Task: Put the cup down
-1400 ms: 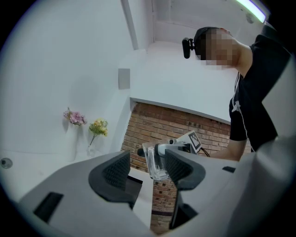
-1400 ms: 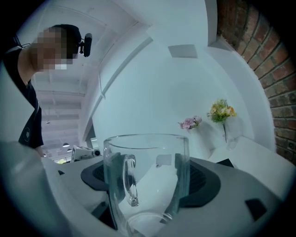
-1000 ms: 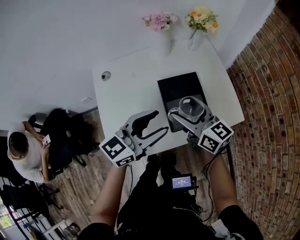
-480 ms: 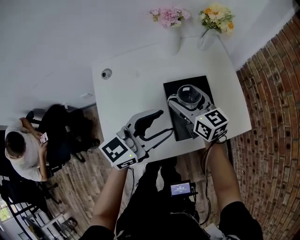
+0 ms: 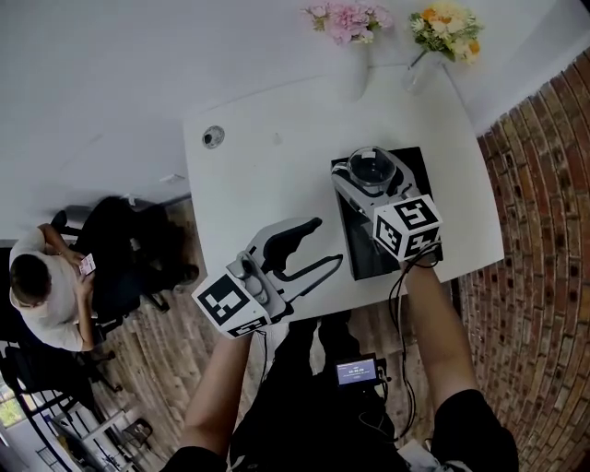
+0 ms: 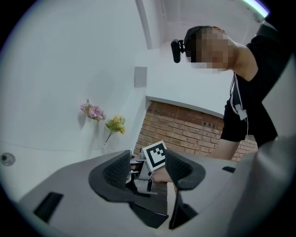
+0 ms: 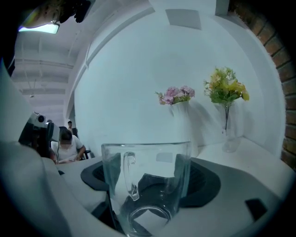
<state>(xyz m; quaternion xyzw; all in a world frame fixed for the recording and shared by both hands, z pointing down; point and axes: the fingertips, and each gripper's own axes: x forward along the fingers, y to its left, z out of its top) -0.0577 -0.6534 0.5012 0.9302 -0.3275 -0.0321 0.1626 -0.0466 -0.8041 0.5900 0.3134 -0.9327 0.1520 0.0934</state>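
A clear glass cup (image 5: 373, 168) with a handle stands upright between the jaws of my right gripper (image 5: 374, 171), which is shut on it over the far part of a black mat (image 5: 417, 167). In the right gripper view the cup (image 7: 145, 185) fills the gap between the dark pads (image 7: 196, 178), handle to the left. Whether its base touches the mat I cannot tell. My left gripper (image 5: 316, 243) hovers open near the table's front edge with nothing between its jaws; in its own view the left gripper (image 6: 148, 167) looks toward the right gripper's marker cube (image 6: 155, 155).
The white table (image 5: 258, 175) carries a vase of pink flowers (image 5: 346, 18) and one of yellow flowers (image 5: 447, 23) at the back, plus a small round fitting (image 5: 214, 137) at far left. A brick wall (image 5: 544, 230) runs along the right. A seated person (image 5: 41, 295) is on the left.
The right gripper has carried the cup away from me and lower, from the mat's middle to its far part. The left gripper has shifted only slightly and stays open.
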